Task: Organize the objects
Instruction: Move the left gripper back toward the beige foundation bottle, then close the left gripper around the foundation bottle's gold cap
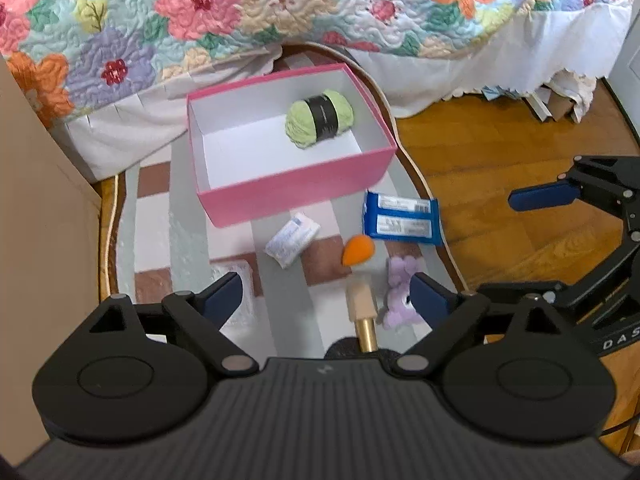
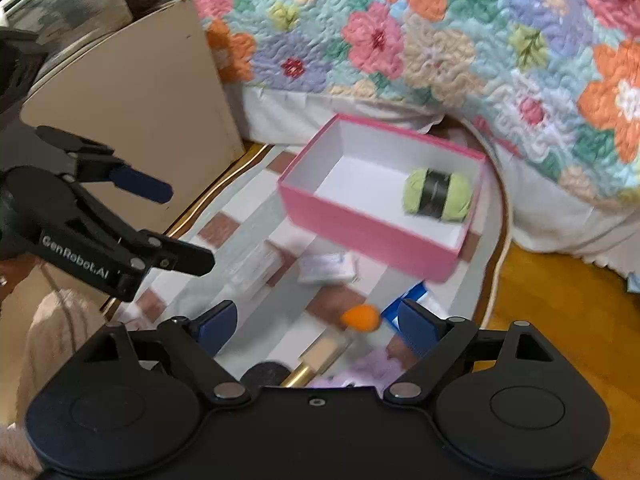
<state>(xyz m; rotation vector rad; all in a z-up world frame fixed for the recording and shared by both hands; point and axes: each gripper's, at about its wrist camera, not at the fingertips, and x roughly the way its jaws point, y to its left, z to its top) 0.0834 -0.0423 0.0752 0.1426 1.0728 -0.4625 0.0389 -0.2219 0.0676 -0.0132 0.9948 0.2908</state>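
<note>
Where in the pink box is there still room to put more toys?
The pink box holds only a green yarn ball in its far right corner, so the white floor to the left and front of the yarn is bare. Outside, the rug in front of the box is crowded: a white packet, blue packet, orange sponge and purple plush.

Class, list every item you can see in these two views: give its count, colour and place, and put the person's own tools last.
box: 1, pink outside, white inside, on the rug by the bed
yarn: 1, green with black band, inside the box
tissue pack: 1, white, on the rug in front of the box
blue packet: 1, blue and white, at the box's right front corner
sponge: 1, orange, mid-rug
brush: 1, beige and gold handle, nearest the camera
plush: 1, purple, right of the brush
clear pack: 1, left on the rug
quilt: 1, floral, on the bed
left tool: 1, open
right tool: 1, open
</note>
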